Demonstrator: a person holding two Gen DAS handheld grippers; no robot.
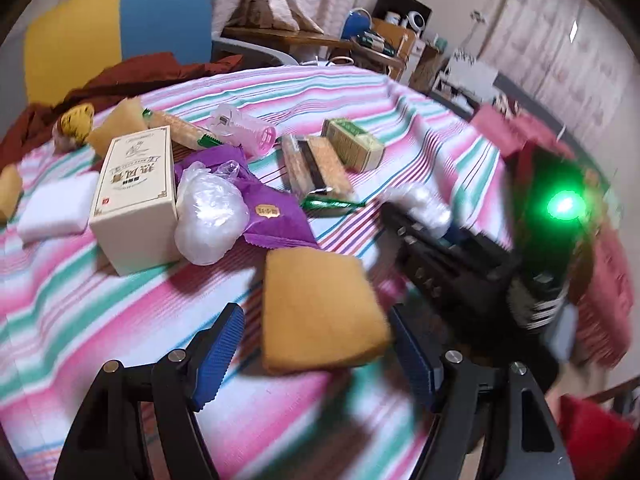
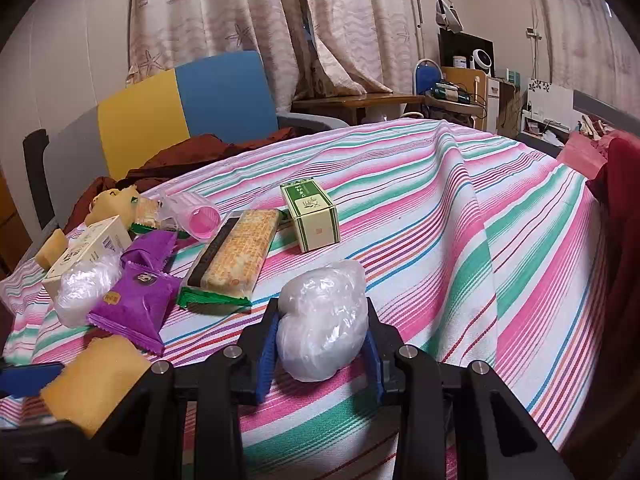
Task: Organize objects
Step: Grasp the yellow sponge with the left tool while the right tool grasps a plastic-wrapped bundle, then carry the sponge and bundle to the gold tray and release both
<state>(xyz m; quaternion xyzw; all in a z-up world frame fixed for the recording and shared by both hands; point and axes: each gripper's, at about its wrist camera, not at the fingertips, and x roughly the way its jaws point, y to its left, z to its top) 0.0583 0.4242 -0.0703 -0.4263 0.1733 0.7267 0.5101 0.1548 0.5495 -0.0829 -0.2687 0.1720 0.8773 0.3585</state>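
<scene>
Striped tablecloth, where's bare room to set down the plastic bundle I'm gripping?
Free: the broad stretch of striped tablecloth right of the green box, out to the red cloth. Crowded: the left, where cracker pack, purple packets, white box and sponge cluster.

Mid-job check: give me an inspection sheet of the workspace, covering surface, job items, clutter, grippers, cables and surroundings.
Surface: striped pink, green and white cloth, wrinkled.
Job's things: tan rectangular sponge between the left fingers; clear crumpled plastic bag in the right gripper.
Clutter: purple snack packet, cracker pack in green wrapper, green carton, cream box, pink-capped clear tube, white foam block, a second plastic bag.
Grippers: left gripper open around the sponge, pads apart from it; right gripper shut on the bag.
Cables: some on the far desk.
Surroundings: blue-and-yellow chair, patterned curtains.
</scene>
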